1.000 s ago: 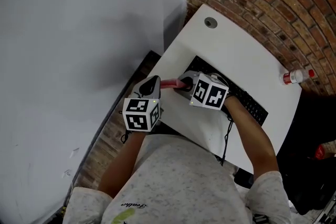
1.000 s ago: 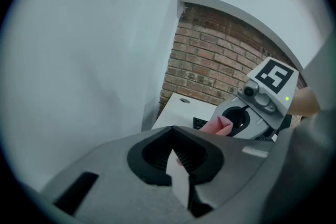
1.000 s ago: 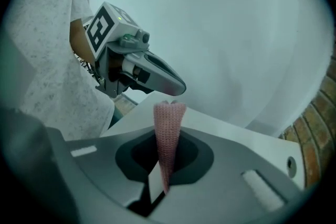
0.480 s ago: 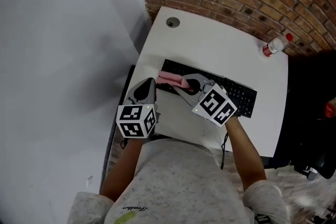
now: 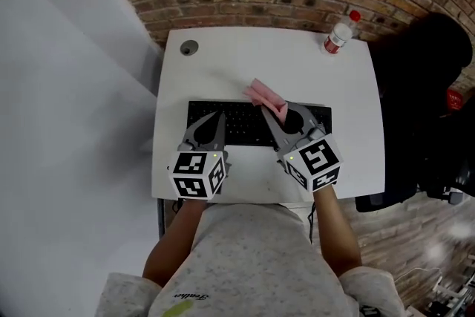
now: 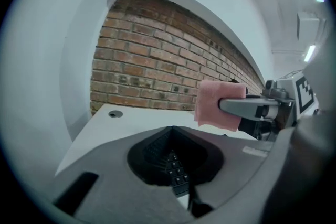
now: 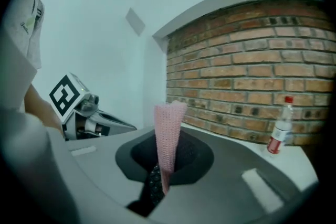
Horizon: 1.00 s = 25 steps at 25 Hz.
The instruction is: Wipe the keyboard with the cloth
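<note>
White table [image 5: 245,59] against the brick wall, black keyboard [image 5: 241,122] lying across its middle. Left hand-held gripper [image 5: 211,124] hovers over the keyboard's left part, jaws clenched together with nothing in them; only keys show through the slit in the left gripper view. Right hand-held gripper [image 5: 273,113] is over the right half, grasping the pink cloth [image 5: 266,95], which stands up from its jaws. From the left gripper view the cloth [image 6: 212,97] hangs in the air clear of the keys, near the keyboard's back edge. Plastic bottle [image 5: 339,33] sits at the far right corner and a cable hole [image 5: 188,48] at the far left, both well apart from the work. Step looks like repositioning between strokes, wipe not finished. Next move calls for bringing the cloth down flat on the keys and dragging it along the rows, with the left maybe steadying the keyboard. Versus half a second earlier: the cloth was down at the keyboard's left end, now it is lifted and right of middle; the left gripper has come from beside the left end to over the keys.
</note>
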Motion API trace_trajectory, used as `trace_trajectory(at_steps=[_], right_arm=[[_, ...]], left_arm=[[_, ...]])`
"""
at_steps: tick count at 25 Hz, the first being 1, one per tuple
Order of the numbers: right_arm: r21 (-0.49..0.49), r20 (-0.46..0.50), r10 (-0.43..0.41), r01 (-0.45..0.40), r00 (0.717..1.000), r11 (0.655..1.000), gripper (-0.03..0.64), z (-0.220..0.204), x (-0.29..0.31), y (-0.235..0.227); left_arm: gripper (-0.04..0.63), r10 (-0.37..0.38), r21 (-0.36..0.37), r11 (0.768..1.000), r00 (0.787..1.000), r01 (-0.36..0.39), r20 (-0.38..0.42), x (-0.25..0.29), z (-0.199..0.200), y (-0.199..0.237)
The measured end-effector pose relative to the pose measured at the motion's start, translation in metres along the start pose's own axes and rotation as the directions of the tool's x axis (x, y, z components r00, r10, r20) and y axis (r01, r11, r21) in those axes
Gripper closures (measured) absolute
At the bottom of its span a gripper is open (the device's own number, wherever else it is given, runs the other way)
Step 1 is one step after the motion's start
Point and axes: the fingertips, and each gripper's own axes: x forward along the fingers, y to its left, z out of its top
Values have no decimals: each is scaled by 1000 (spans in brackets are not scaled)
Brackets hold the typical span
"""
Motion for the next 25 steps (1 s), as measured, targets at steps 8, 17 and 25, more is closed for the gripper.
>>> trace_trajectory(at_steps=[8,17,25], right_arm=[[120,31,-286,281,958,952,594,-13,-54,-64],[157,0,-320,316,947,936,594,-27,-60,-73],[157,-9,-315,312,949,937,594,-31,-60,-75]], left_arm=[[603,-60,56,997,998,60,-15,22,2,-31],[603,-64,85,994,998,65,-14,29,6,-37],[603,-58,80,995,998,60,-19,30,5,-38]])
